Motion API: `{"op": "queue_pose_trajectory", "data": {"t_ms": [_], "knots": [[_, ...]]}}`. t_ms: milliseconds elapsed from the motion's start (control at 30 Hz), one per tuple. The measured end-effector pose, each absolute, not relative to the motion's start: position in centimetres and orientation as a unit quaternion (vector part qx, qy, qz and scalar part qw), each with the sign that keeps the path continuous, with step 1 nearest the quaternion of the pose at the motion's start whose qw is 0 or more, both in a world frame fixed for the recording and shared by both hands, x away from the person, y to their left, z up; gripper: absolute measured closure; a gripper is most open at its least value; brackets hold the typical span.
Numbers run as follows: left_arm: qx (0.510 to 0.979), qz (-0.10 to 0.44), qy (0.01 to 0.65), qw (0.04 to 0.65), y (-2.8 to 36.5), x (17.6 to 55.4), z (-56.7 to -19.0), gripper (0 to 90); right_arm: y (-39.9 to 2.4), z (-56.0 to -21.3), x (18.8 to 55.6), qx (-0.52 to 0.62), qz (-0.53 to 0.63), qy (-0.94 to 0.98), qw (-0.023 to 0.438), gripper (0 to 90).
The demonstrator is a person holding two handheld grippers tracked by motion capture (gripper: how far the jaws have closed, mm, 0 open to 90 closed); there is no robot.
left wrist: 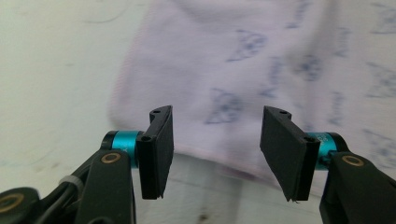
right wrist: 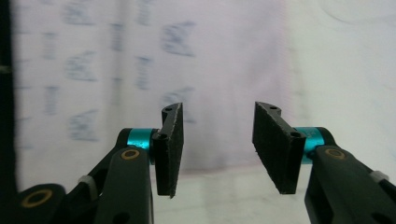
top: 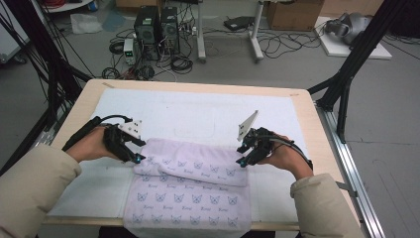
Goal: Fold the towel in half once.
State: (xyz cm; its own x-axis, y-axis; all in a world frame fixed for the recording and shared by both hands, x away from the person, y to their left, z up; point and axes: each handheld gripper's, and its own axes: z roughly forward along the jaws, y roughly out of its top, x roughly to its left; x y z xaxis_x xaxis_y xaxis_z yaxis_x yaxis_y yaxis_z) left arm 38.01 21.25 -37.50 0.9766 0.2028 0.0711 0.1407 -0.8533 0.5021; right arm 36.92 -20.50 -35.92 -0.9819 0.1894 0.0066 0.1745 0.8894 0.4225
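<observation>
The towel (top: 190, 191), pale lilac with blue prints, lies folded at the lower centre of the high view, its near edge hanging over the table (top: 89, 94) edge. The left gripper (top: 134, 157) hovers at its upper left corner, the right gripper (top: 242, 161) at its upper right; both jaws stand released, nothing between them.

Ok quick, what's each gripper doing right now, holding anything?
Left gripper: open, holding nothing, over the towel.
Right gripper: open, holding nothing.
</observation>
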Motion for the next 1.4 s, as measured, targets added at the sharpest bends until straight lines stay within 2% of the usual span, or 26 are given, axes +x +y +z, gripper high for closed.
{"op": "queue_pose_trajectory", "data": {"t_ms": [233,433,533,567,600,633,667,700,1033,1167,1400], "knots": [[0.967,0.074,0.109,0.217,19.6,39.9,-39.3,52.3,-18.9,-38.4,38.3,0.1,0.134,0.986,0.025,53.4],[0.975,0.03,0.11,0.192,18.6,40.8,-40.8,58.6,-17.4,-40.5,39.0,0.089,0.092,0.992,-0.017,54.8],[0.975,0.019,0.112,0.192,18.5,41.0,-41.2,63.8,-17.4,-40.6,39.2,0.088,0.092,0.991,-0.032,63.8],[0.975,0.017,0.114,0.192,18.5,41.1,-41.2,65.8,-17.3,-40.7,39.2,0.09,0.091,0.991,-0.037,68.7],[0.974,0.017,0.116,0.193,18.6,41.1,-41.2,68.2,-17.3,-40.7,39.3,0.093,0.091,0.99,-0.043,77.3],[0.975,0.014,0.112,0.194,18.5,41.2,-41.1,73.1,-17.3,-40.7,39.3,0.093,0.085,0.991,-0.039,82.4],[0.975,0.018,0.107,0.192,18.4,41.1,-41.1,81.5,-17.2,-40.7,39.3,0.088,0.082,0.992,-0.035,83.4],[0.977,0.023,0.104,0.187,18.2,40.9,-41.1,85.4,-17.1,-40.7,39.4,0.081,0.081,0.993,-0.034,84.4],[0.974,0.027,0.123,0.19,18.3,40.4,-40.1,88.4,-18.7,-38.5,39.0,0.086,0.135,0.987,-0.005,85.4],[0.968,0.025,0.119,0.219,18.9,39.6,-38.6,88.4,-19.6,-36.9,38.3,0.081,0.176,0.981,0.003,86.1],[0.955,0.03,0.078,0.286,20.3,35.8,-35.0,88.3,-20.7,-34.2,35.4,0.046,0.24,0.97,0.006,86.1]]}}
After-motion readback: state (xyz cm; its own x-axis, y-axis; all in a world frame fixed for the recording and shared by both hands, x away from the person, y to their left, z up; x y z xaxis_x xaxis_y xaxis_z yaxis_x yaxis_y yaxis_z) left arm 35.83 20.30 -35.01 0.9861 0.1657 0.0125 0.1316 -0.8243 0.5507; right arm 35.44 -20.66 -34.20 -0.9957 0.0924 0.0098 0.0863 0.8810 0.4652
